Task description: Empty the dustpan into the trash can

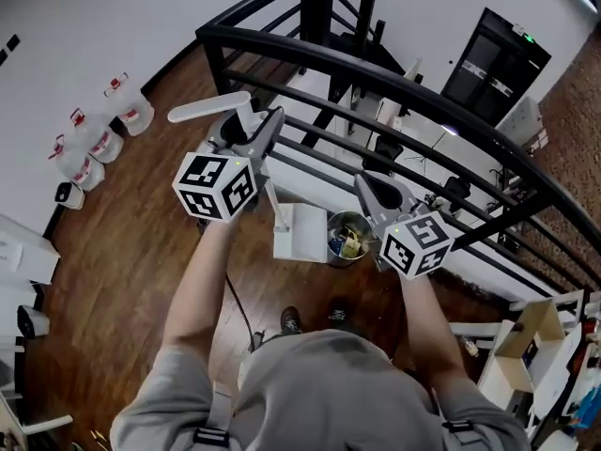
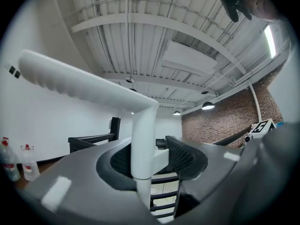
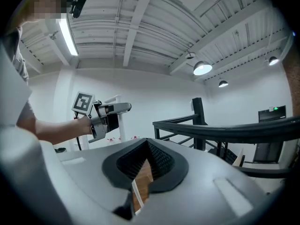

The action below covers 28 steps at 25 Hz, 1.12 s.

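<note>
My left gripper (image 1: 265, 135) is shut on the upright white shaft of a long-handled dustpan (image 1: 302, 235). Its bent grip (image 1: 208, 108) sticks out to the left above the jaws. In the left gripper view the shaft (image 2: 143, 139) stands between the two pads of the left gripper (image 2: 145, 154). The white pan rests low by the floor, right beside a round metal trash can (image 1: 349, 217) with scraps inside. My right gripper (image 1: 369, 189) hovers above the can's right side, shut, its pads meeting with nothing held (image 3: 147, 144). From the right gripper view the left gripper (image 3: 112, 111) shows at left.
A black metal railing (image 1: 376, 73) curves across just beyond the can. Water jugs (image 1: 89, 144) stand along the white wall at left. A black cabinet (image 1: 498, 64) is at the far right, a light shelf unit (image 1: 526, 346) at the lower right. A black cable (image 1: 239, 303) lies on the wood floor.
</note>
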### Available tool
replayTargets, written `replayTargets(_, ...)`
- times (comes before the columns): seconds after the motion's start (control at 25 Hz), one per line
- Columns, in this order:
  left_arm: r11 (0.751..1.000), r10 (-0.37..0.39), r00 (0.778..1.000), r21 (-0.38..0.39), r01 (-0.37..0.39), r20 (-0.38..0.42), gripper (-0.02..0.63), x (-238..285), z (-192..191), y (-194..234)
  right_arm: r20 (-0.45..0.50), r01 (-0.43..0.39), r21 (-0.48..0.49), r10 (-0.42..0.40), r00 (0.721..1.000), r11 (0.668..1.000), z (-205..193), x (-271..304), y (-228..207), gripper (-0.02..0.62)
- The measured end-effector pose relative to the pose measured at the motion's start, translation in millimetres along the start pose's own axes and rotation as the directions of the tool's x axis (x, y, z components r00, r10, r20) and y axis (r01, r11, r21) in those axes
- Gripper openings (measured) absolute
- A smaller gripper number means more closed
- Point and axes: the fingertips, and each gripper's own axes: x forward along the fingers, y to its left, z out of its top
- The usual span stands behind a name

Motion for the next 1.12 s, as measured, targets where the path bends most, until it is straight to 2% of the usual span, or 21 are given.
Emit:
replayTargets(0.2, 0.999, 0.046, 0.999, 0.01, -0.046, -0.009, 0.19, -13.1, -15.0, 14.1, -0.027, -0.044, -0.005, 0.044, 0.999, 0.999, -5.6, 14.0, 7.1, -0.002)
replayTargets(0.4, 0.993, 0.119, 0.989, -0.005, -0.12, -0.083, 0.192, -29.7, -66.7, 30.4, -0.054, -0.082, 0.007, 0.082, 0.995, 0.997, -16.4, 24.5, 14.2, -0.002)
replayTargets(0.56, 0.973, 0.213, 0.961, -0.046, -0.224, -0.176, 0.192, -54.4, -122.6, 50.2, -0.087, -0.117, 0.02, 0.119, 0.989, 0.993, -30.8, 34.2, 20.3, -0.002)
replayTargets(0.8, 0.924, 0.319, 0.895, -0.107, -0.367, -0.311, 0.19, -90.0, -207.5, 65.9, -0.143, -0.164, 0.047, 0.169, 0.975, 0.985, -55.1, 47.1, 27.0, -0.002)
replayTargets(0.92, 0.907, 0.347, 0.876, -0.119, -0.405, -0.335, 0.187, -99.4, -234.6, 69.7, -0.168, -0.179, 0.056, 0.186, 0.968, 0.982, -65.0, 50.2, 29.8, -0.002)
replayTargets(1.12, 0.89, 0.386, 0.863, -0.115, -0.441, -0.326, 0.187, -106.0, -267.6, 76.4, -0.211, -0.198, 0.06, 0.206, 0.956, 0.978, -81.3, 54.5, 31.3, -0.002)
